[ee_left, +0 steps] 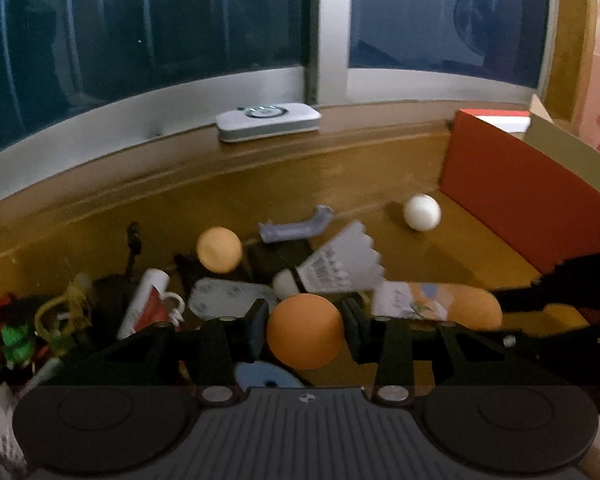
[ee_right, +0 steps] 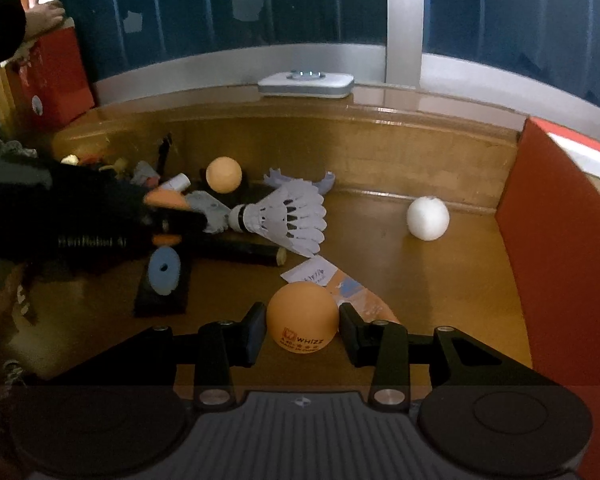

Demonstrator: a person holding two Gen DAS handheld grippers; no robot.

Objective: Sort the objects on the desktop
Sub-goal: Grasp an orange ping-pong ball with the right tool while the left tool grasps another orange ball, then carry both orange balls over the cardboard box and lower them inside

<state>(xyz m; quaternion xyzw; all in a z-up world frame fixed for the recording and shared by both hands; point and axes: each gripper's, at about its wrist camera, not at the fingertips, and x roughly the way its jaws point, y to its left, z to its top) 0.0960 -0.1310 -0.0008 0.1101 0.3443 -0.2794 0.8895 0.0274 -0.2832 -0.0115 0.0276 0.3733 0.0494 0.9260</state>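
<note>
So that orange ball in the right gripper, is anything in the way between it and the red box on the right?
Nothing visible. The right gripper holds the orange ball, and the wooden desk between it and the red box looks bare. The white ball sits farther back, off that path.

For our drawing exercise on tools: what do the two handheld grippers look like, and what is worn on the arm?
Both the left gripper and right gripper are black, with linkage arms, silver pivot screws, flat pads, a ribbed grey body and two round discs. A black sleeve covers the arm.
</note>
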